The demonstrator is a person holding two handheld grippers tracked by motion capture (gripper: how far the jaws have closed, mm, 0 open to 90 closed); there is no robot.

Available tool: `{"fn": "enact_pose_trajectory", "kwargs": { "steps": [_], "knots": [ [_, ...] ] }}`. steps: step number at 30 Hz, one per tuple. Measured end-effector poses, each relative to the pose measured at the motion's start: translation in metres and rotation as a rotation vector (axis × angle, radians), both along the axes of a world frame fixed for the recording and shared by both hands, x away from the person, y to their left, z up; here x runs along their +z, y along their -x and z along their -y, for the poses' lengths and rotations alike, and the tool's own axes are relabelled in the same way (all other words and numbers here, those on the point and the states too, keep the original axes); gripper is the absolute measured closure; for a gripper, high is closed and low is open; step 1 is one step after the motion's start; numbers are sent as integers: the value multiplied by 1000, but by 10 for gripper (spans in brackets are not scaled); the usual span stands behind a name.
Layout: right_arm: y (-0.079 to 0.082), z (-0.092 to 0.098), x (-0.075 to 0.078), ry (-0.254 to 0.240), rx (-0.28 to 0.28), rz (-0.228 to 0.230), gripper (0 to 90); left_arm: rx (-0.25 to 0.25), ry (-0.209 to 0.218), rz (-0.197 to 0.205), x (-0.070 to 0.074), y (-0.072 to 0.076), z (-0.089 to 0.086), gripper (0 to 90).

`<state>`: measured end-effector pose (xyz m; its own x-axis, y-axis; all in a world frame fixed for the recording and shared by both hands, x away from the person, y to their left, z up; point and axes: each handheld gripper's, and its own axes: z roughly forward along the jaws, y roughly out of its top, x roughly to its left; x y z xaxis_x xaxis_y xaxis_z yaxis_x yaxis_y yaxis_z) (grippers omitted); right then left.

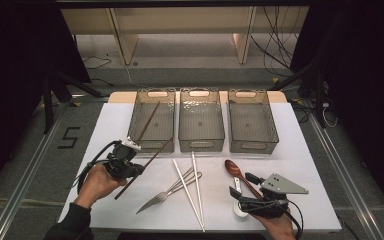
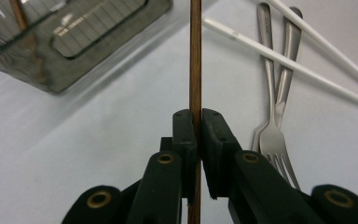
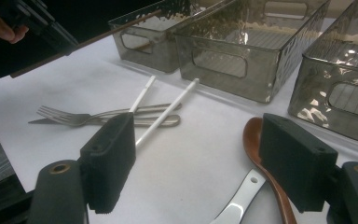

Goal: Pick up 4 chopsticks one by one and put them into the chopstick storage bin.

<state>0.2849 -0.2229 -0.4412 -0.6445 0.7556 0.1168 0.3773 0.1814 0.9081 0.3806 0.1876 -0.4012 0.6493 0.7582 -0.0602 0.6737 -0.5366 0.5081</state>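
Note:
My left gripper [image 1: 137,169] is shut on a brown chopstick [image 1: 152,157] and holds it above the white table, its far end pointing toward the left basket [image 1: 150,145]. In the left gripper view the pads [image 2: 186,135] clamp the brown chopstick [image 2: 195,56] between them. A second brown chopstick [image 1: 149,120] leans inside that basket. My right gripper [image 3: 200,144] stands open low over the table near the front right. A wooden spoon [image 3: 254,140] and a white spoon handle [image 3: 237,205] lie by its right jaw, untouched.
Three smoked-plastic baskets stand in a row at the back; the middle one [image 1: 201,145] and the right one [image 1: 254,146] look bare inside. Two white chopsticks [image 1: 192,185] and metal forks [image 1: 167,194] lie mid-table. The table's front edge is close to both hands.

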Motion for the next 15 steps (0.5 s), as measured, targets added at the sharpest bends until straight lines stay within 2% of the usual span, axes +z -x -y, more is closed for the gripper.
{"fn": "enact_pose_trajectory", "kwargs": {
  "steps": [7, 15],
  "knots": [
    [0, 0, -1, -1, -3, -2, 283, 41, 45, 26, 9, -13, -9, 842],
    [-1, 0, -1, -1, -4, -5, 283, 81, 70, 44, 16, -33, -18, 841]
  ]
}}
